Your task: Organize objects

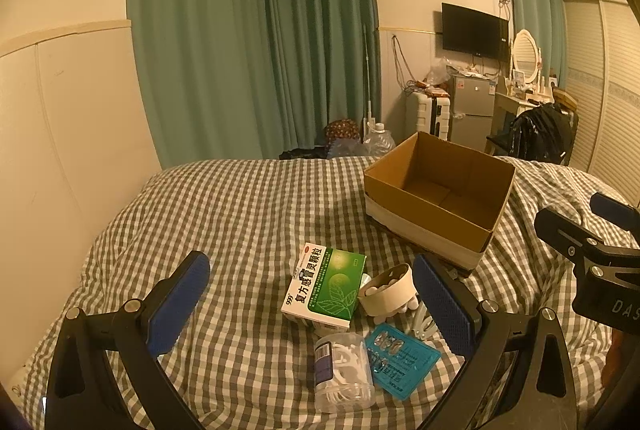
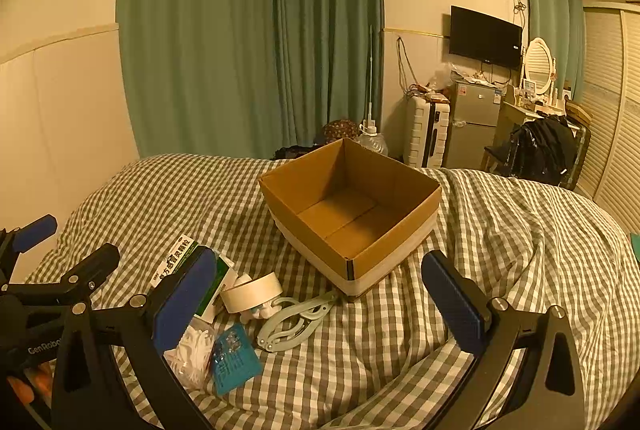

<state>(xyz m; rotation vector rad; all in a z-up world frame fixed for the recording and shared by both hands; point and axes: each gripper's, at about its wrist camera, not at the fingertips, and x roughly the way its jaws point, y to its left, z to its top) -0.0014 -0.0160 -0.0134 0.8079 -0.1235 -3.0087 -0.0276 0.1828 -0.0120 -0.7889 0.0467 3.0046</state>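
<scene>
A small pile lies on the checked bedcover: a green-and-white medicine box point(image 1: 324, 284), a round white tape roll point(image 1: 388, 290), a clear jar of floss picks point(image 1: 344, 370) and a blue blister pack point(image 1: 400, 358). My left gripper point(image 1: 311, 264) hovers open over this pile, holding nothing. An empty cardboard box point(image 1: 472, 230) stands beyond, to the right. In the right wrist view my right gripper point(image 2: 318, 260) is open and empty, facing the cardboard box point(image 2: 392, 262). The pile sits at its left: medicine box point(image 2: 176, 254), tape roll point(image 2: 252, 294), pale green folding hanger point(image 2: 292, 322), blister pack point(image 2: 236, 358).
The bed's checked cover point(image 2: 500, 250) is rumpled to the right of the box. A wall borders the bed on the left. Green curtains point(image 1: 256, 37), a suitcase point(image 2: 426, 133), a small fridge point(image 2: 472, 121) and a chair with a black coat point(image 2: 544, 145) stand past the bed's far edge.
</scene>
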